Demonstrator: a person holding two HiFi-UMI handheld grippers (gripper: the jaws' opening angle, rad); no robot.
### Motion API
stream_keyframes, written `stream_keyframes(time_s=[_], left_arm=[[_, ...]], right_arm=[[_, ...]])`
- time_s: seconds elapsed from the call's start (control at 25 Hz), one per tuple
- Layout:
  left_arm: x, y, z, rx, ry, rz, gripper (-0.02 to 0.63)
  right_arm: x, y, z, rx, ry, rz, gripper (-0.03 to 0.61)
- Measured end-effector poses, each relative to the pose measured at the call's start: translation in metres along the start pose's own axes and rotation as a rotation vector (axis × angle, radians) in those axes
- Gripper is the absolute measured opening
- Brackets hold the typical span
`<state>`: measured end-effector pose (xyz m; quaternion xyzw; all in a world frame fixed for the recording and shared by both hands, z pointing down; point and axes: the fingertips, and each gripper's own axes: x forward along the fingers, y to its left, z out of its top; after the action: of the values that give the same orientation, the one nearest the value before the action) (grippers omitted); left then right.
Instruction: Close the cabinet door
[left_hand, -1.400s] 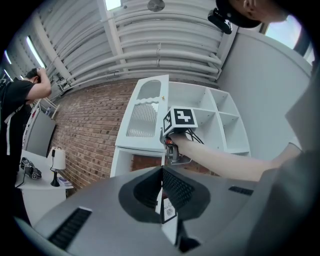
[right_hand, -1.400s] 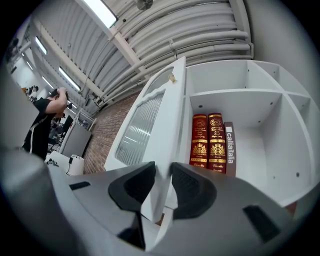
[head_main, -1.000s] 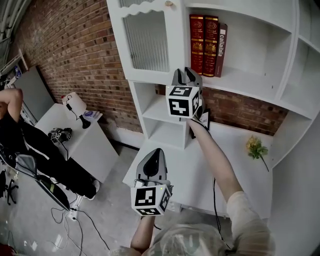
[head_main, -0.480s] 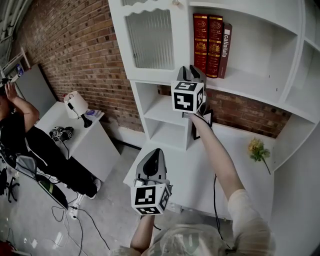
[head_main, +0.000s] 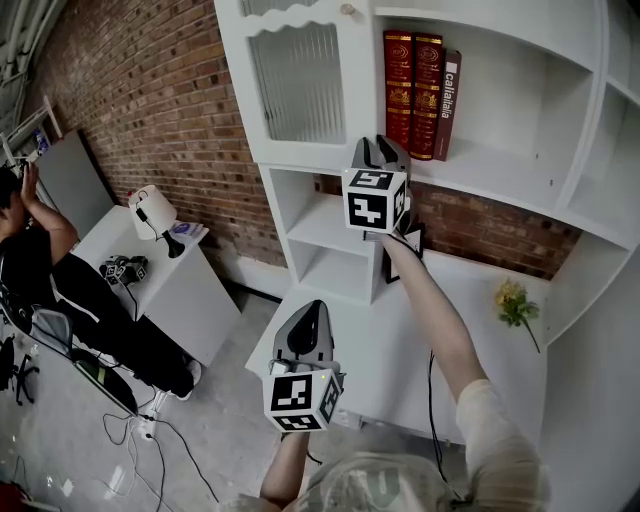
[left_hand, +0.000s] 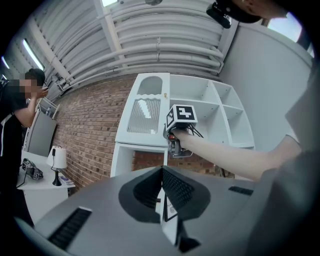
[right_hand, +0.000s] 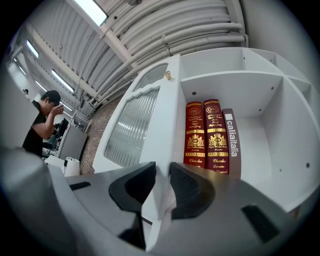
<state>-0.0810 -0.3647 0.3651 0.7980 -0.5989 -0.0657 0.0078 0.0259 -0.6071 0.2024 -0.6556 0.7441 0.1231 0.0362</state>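
The white cabinet door (head_main: 300, 85) with ribbed glass stands swung open to the left of the shelf that holds red books (head_main: 418, 90). My right gripper (head_main: 378, 148) is raised to the door's lower free corner. In the right gripper view the door's (right_hand: 135, 125) white edge runs between the jaws of that gripper (right_hand: 162, 187), which close on it. A small knob (right_hand: 168, 75) sits near the door's top. My left gripper (head_main: 312, 312) hangs low in front of the desk, shut and empty, pointing at the cabinet (left_hand: 145, 117).
A white desk (head_main: 480, 330) under the shelves carries a yellow flower (head_main: 515, 300) and a small dark frame (head_main: 400, 255). A side table (head_main: 160, 275) with a lamp (head_main: 150, 210) stands by the brick wall. A person (head_main: 40, 260) sits at far left.
Both grippers and the door stay where they were. The person at far left has raised their hands to their head.
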Motion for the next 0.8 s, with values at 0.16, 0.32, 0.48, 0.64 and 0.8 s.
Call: stream_keyframes(time_s=[0.16, 0.32, 0.48, 0.64, 0.8], left_arm=[[0.004, -0.002, -0.003, 0.002, 0.011, -0.01, 0.012], [0.008, -0.012, 0.001, 0.002, 0.0, -0.037, 0.012], [0.011, -0.027, 0.0, 0.004, 0.001, -0.081, 0.012], [0.015, -0.043, 0.006, -0.001, -0.036, -0.134, 0.012], [0.014, -0.069, 0.018, -0.026, -0.077, -0.224, 0.012]], right_arm=[[-0.013, 0.0, 0.001, 0.039, 0.012, 0.048, 0.095], [-0.036, 0.004, 0.006, 0.069, 0.001, 0.105, 0.087], [-0.077, 0.009, 0.017, 0.087, -0.06, 0.19, 0.057], [-0.139, 0.007, 0.033, 0.126, -0.145, 0.293, 0.029], [-0.212, -0.021, 0.037, 0.12, -0.214, 0.258, 0.029]])
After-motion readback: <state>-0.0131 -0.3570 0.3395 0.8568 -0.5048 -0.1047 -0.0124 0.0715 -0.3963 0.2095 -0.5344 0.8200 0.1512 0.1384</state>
